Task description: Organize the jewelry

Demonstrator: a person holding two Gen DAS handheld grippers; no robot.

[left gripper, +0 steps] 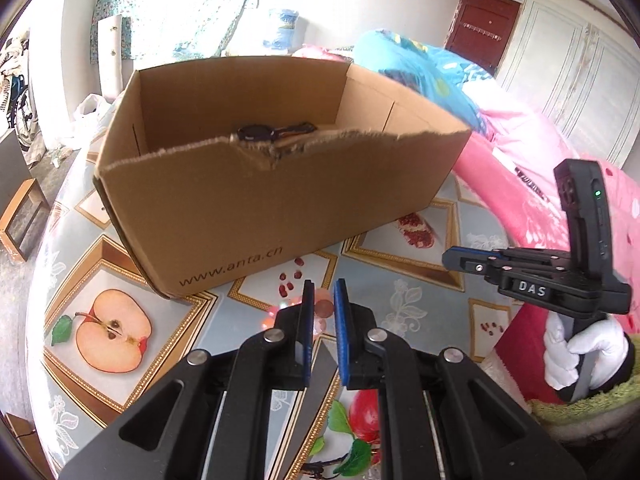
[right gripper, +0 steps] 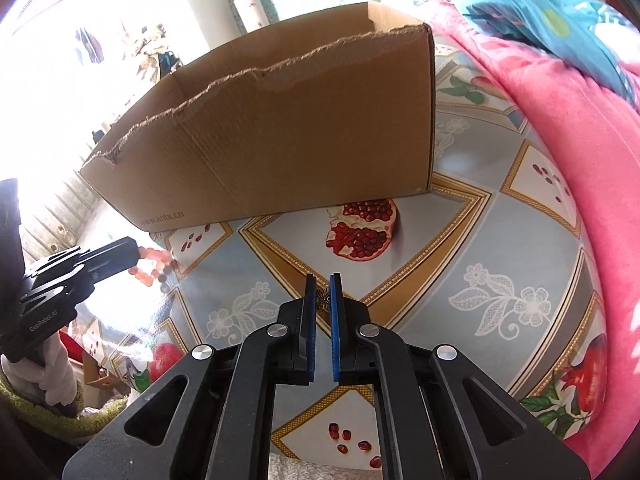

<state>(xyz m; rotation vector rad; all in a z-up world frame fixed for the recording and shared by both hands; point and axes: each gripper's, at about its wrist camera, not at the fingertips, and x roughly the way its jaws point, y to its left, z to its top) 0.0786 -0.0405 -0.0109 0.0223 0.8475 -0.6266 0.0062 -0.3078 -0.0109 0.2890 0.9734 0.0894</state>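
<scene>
An open cardboard box (left gripper: 256, 200) stands on the fruit-print tablecloth (left gripper: 372, 280); it also shows in the right wrist view (right gripper: 288, 140). A dark watch (left gripper: 272, 133) lies inside it. My left gripper (left gripper: 323, 292) is nearly shut around a pink bead bracelet (left gripper: 320, 312) on the cloth; the bracelet (right gripper: 154, 266) hangs at its tip (right gripper: 134, 254) in the right wrist view. My right gripper (right gripper: 323, 290) is shut on a small bronze filigree ornament (right gripper: 323, 299) above the cloth, and shows at the right of the left wrist view (left gripper: 452, 258).
A pink blanket (right gripper: 580, 160) and a blue quilt (left gripper: 420, 68) are piled to the right of the box. A green towel edge (left gripper: 580, 404) lies at the near right. A white-gloved hand (left gripper: 580, 356) holds the right gripper.
</scene>
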